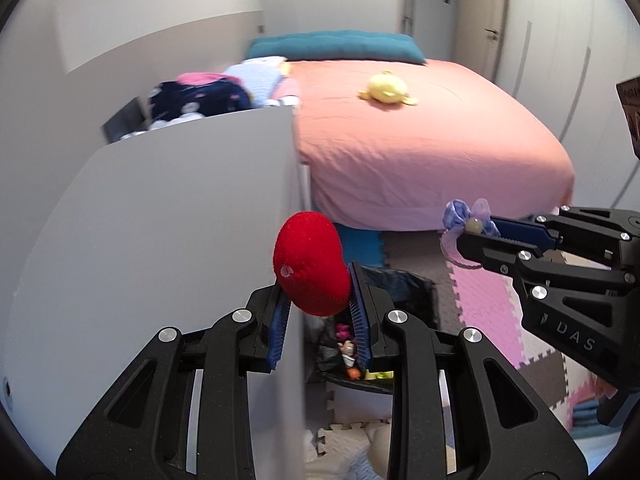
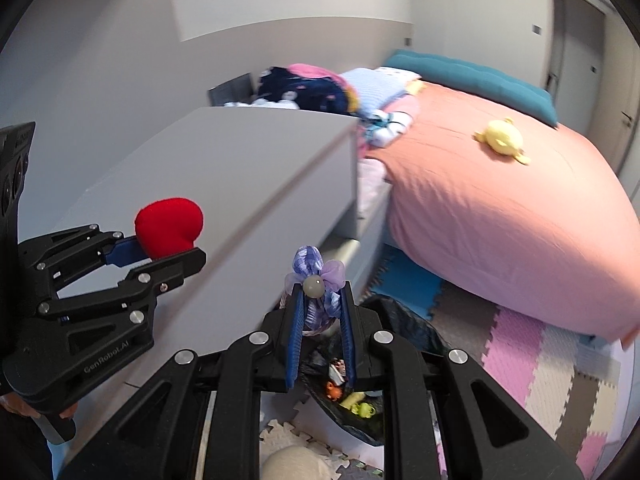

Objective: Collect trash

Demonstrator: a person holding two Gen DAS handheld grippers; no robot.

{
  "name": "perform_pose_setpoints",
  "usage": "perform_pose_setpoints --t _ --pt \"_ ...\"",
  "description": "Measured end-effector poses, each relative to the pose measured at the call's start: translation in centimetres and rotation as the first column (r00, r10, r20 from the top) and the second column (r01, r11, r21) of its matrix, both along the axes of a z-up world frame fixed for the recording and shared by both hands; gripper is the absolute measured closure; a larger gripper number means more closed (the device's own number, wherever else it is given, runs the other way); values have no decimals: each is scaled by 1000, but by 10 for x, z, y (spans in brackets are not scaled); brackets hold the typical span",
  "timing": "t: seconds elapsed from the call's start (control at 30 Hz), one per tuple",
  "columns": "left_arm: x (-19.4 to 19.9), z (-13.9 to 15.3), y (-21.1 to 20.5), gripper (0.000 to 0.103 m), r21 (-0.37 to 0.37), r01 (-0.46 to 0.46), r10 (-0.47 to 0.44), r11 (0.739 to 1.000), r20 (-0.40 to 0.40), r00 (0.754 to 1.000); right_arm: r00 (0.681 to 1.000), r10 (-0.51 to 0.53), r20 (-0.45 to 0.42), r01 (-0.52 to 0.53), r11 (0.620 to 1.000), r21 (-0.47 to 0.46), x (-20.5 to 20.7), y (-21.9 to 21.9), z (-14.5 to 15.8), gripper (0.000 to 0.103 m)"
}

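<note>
Left gripper (image 1: 316,300) clamped on a red plush heart (image 1: 310,262) and right gripper (image 2: 320,316) pinching a purple hair bow (image 2: 316,276) both hang above the black trash bag (image 2: 404,316), apparently ready for dropping.

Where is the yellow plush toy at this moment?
In both views the yellow plush toy lies alone on the pink bed, near the teal cushion.
</note>
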State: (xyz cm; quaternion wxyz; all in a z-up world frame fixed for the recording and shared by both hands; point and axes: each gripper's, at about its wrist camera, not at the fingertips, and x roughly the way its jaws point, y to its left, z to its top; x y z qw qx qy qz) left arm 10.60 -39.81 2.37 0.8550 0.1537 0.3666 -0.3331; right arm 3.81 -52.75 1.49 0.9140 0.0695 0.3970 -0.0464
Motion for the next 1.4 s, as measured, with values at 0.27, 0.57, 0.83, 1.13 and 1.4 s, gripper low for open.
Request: perform_pose_setpoints --t 0.27,0.57,0.83,1.13,1.4 --pt "-17 -12 -49 75 26 104 -104 994 -25 994 995 -97 -13 97 995 17 -32 -49 -9 84" --pt "-8 -21 -60 6 95 35 -35 995 2 999 974 -217 -65 216 976 -16 -40 -81 -25 25" --pt "-6 -23 -60 6 95 38 -37 995 -12 999 970 -233 -70 234 972 8 -40 -90 -30 25" --pt "-5 -25 -59 6 88 35 -34 995 -18 999 971 -226 -75 227 974 9 -39 -89 -31 25" --pt "-3 -21 -52 6 77 18 -17 997 -17 1000 975 -209 -73 209 978 -1 -29 -79 -29 25"
